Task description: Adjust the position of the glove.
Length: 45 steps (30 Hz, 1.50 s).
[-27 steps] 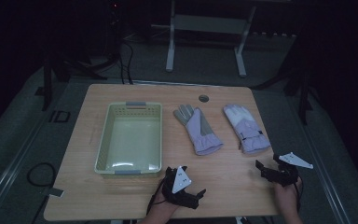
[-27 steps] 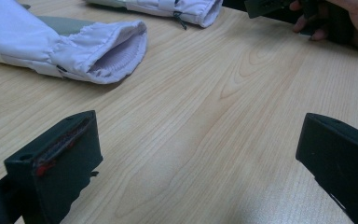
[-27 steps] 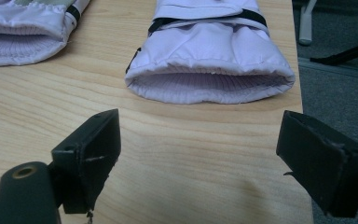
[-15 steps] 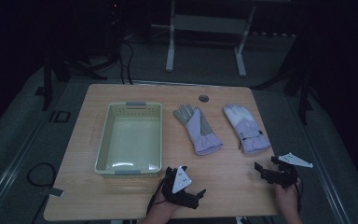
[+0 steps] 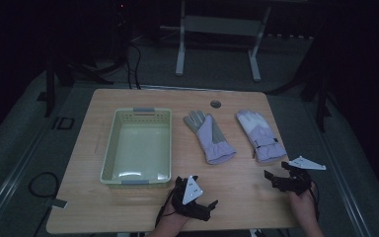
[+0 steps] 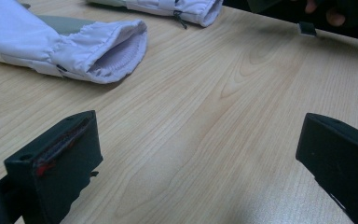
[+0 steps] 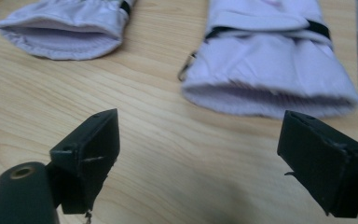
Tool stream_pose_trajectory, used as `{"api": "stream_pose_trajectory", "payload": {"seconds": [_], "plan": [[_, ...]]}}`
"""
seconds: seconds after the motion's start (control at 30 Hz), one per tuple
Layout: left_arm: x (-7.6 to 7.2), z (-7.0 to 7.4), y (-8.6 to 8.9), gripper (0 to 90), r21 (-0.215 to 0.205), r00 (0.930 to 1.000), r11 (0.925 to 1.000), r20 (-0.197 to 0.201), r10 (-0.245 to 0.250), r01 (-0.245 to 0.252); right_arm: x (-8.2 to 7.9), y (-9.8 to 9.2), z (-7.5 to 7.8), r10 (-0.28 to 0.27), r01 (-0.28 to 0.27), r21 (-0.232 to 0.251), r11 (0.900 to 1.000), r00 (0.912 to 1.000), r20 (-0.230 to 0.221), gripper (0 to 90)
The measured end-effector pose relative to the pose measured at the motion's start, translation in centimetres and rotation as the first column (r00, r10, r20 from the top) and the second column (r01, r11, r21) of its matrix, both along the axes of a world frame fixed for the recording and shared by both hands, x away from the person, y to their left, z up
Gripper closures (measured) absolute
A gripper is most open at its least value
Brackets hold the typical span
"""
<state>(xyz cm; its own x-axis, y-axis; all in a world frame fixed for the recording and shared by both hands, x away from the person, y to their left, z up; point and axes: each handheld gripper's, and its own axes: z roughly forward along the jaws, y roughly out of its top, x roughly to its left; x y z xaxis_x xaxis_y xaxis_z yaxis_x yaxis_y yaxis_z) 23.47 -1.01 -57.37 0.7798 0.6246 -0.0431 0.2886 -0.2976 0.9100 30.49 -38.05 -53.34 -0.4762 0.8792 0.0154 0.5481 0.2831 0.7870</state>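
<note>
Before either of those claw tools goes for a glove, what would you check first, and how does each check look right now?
1. Left gripper jaws open, nothing held: ok.
2. Right gripper jaws open, nothing held: ok.
3. Right glove cuff faces the right gripper, bare wood between: ok.
4. Left glove lies flat, apart from the other glove: ok.
5. Basket holds nothing: ok.
6. Which glove goes first, and where: cannot tell.

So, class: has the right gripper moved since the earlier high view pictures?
Yes, slightly. In the high view the right gripper has crept left and a little nearer the cuff of the right-hand glove, which has stayed put on the table.
</note>
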Motion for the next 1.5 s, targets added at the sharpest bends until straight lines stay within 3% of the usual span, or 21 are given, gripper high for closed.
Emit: {"api": "stream_pose_trajectory", "payload": {"seconds": [0.1,0.2,0.23,0.3,0.33,0.6,0.77,0.83,0.9,0.93,0.97,1.13,1.5], "plan": [[0.0,0.0,0.0,0.1,0.000,1.0000,1.0000,0.000,0.000,0.000,0.4,0.5,0.6,0.026,-0.026,0.020,0.999,0.9995,-0.015,11.1],[0.0,0.0,0.0,0.0,-0.001,1.0000,1.0000,0.001,0.000,0.000,0.6,1.2,1.4,0.019,-0.019,0.019,1.000,0.9998,0.007,13.8],[0.0,0.0,0.0,0.0,0.000,1.0000,1.0000,0.001,0.000,0.000,0.8,1.4,1.7,0.015,-0.014,0.028,1.000,0.9996,-0.024,14.3],[0.0,0.0,0.0,0.1,-0.001,1.0000,1.0000,0.001,0.000,0.000,0.9,1.6,1.9,0.020,-0.019,0.035,0.999,0.9995,-0.026,14.1],[0.0,0.0,0.0,0.0,-0.001,1.0000,1.0000,0.001,-0.001,0.001,1.2,2.0,2.5,0.030,-0.029,0.051,0.998,0.9995,-0.009,14.7],[0.0,0.0,0.0,0.0,0.000,1.0000,1.0000,0.002,-0.001,0.001,2.8,3.8,4.4,0.064,-0.064,0.045,0.997,0.9980,-0.004,12.3],[0.0,0.0,0.0,0.1,0.002,1.0000,1.0000,0.002,-0.003,0.003,3.7,4.4,5.4,0.089,-0.088,0.096,0.992,0.9961,-0.004,11.3],[0.0,0.0,0.0,0.1,0.002,1.0000,1.0000,0.002,-0.003,0.003,4.1,4.8,6.0,0.085,-0.085,0.101,0.991,0.9964,0.004,11.2],[0.0,0.0,0.0,0.1,0.002,1.0000,1.0000,0.002,-0.002,0.002,4.4,5.1,6.4,0.043,-0.044,0.100,0.994,0.9989,0.018,11.2],[0.0,0.0,0.0,0.1,0.002,1.0000,1.0000,0.002,-0.002,0.002,4.6,5.2,6.7,0.061,-0.063,0.120,0.991,0.9980,0.017,11.2],[0.0,0.0,0.0,0.1,0.002,1.0000,1.0000,0.001,-0.002,0.002,5.0,5.6,6.9,0.051,-0.054,0.099,0.994,0.9981,0.035,11.2],[0.0,0.0,0.0,0.1,0.002,1.0000,1.0000,0.002,-0.002,0.002,5.9,6.7,7.3,0.079,-0.082,0.068,0.994,0.9962,0.035,12.2],[0.0,0.0,-0.1,0.1,0.001,1.0000,1.0000,0.004,-0.008,0.008,7.8,9.5,6.7,0.146,-0.148,0.043,0.988,0.9886,0.036,14.9]]}}
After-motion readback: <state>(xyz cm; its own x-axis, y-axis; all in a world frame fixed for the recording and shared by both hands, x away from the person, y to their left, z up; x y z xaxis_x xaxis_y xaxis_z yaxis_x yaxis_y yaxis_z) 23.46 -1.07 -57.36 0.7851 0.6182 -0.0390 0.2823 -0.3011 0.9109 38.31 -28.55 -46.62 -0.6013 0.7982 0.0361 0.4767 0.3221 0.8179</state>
